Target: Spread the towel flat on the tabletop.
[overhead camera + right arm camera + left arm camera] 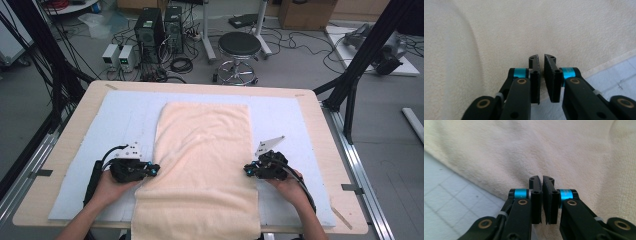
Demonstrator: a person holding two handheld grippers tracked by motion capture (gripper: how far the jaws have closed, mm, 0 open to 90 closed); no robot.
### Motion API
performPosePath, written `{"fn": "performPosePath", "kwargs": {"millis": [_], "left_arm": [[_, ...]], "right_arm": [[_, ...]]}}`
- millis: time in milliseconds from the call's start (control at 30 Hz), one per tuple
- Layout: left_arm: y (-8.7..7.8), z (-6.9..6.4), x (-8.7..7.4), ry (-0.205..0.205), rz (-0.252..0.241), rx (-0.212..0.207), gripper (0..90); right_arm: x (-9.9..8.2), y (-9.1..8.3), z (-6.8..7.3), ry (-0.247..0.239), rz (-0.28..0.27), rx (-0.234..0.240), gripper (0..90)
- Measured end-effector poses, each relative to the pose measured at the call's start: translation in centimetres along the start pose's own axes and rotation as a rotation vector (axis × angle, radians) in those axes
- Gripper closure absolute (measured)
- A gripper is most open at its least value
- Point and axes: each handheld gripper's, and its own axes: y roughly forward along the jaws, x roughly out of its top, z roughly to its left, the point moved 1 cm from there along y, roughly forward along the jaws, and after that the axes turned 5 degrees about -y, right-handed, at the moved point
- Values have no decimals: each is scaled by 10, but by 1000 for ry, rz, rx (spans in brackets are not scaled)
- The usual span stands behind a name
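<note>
two handheld grippers flank a long pale peach terry towel [202, 165], which lies lengthwise down the middle of the pale blue mat [285, 117], its near end draped over the table's near edge. left gripper [154, 170] points inward at the towel's left edge, jaws nearly closed with a narrow empty gap. right gripper [248, 170] mirrors it at the right edge, likewise almost shut, gripping nothing. towel surface is soft, with gentle ripples.

The towel's [202, 165] near end runs off the high view's bottom edge, as do the person's forearms.
</note>
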Motion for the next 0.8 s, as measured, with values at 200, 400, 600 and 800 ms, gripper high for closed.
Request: {"fn": "performPosePath", "kwargs": {"millis": [200, 400, 600, 800], "left_arm": [[0, 16, 3, -73, -31, 112, 614], [6, 20, 6, -88, -11, 117, 556], [6, 25, 12, -116, -57, 111, 538], [0, 26, 12, -135, -80, 112, 531]], "right_arm": [[1, -6, -3, 19, -53, -50, 687], [5, -11, -11, 55, -91, -75, 585], [13, -4, -16, 58, -87, -80, 517], [18, -4, -16, 53, -103, -81, 474]]}}
